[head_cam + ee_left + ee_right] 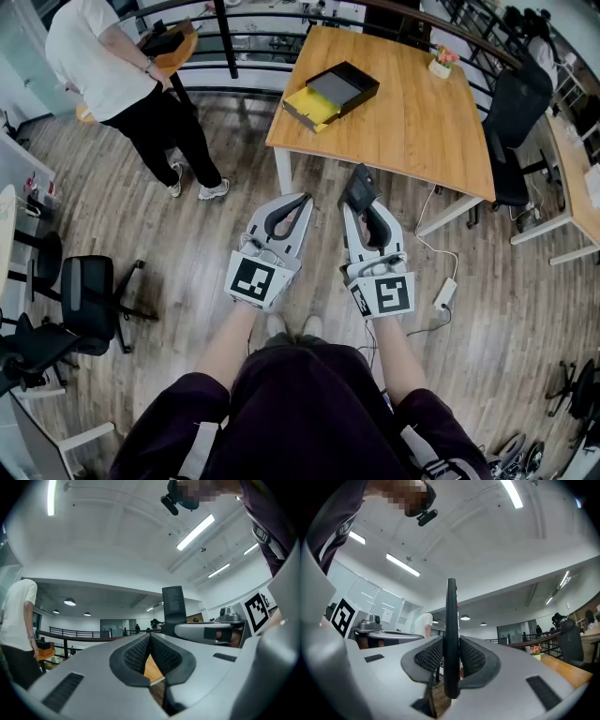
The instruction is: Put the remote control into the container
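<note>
Jaws of right gripper (451, 656) clamp the remote control (451, 620) edge-on; left gripper (149, 653) is pinched together, empty. Remote hangs above the floor, short of the table (412, 131). Keep the clamp firm, let go only inside the black container (339, 86).

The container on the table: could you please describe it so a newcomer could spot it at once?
Find the big wooden table at the top of the head view. Near its left edge lies the container, a flat black box with a yellow piece at its near end. Unlike the small flower pot at the far edge, it is low and dark.
</note>
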The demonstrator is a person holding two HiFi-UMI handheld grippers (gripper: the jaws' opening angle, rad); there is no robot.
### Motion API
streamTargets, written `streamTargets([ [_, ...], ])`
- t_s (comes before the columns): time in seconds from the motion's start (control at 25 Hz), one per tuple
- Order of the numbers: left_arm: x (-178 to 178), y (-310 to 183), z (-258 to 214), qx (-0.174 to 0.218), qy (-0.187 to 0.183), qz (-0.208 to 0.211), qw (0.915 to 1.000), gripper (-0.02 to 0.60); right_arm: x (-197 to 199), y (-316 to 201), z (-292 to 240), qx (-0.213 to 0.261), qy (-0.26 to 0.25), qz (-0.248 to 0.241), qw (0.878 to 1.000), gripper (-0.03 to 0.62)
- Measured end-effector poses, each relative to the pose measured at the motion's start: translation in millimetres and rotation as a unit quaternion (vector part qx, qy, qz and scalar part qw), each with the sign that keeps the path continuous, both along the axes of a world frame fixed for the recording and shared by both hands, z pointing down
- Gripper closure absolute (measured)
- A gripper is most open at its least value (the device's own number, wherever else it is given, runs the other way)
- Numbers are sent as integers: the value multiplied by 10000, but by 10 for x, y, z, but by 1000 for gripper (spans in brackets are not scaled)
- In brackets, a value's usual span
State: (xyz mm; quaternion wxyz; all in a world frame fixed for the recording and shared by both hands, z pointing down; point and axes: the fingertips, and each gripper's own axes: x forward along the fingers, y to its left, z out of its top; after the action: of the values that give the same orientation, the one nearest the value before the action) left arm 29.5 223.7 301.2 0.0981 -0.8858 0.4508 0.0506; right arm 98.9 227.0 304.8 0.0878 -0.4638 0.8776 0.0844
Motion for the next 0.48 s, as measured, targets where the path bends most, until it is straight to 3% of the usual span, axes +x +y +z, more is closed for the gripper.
streamTargets([
  [0.32, 247, -104, 36, -68, -4, 24, 10000, 569, 227, -110, 93, -88, -5, -7, 10000, 482],
  [0.48, 210, -233, 153, -290, -250, 61, 9992, 570, 167, -242, 136, -120, 5, 2, 9999, 482],
])
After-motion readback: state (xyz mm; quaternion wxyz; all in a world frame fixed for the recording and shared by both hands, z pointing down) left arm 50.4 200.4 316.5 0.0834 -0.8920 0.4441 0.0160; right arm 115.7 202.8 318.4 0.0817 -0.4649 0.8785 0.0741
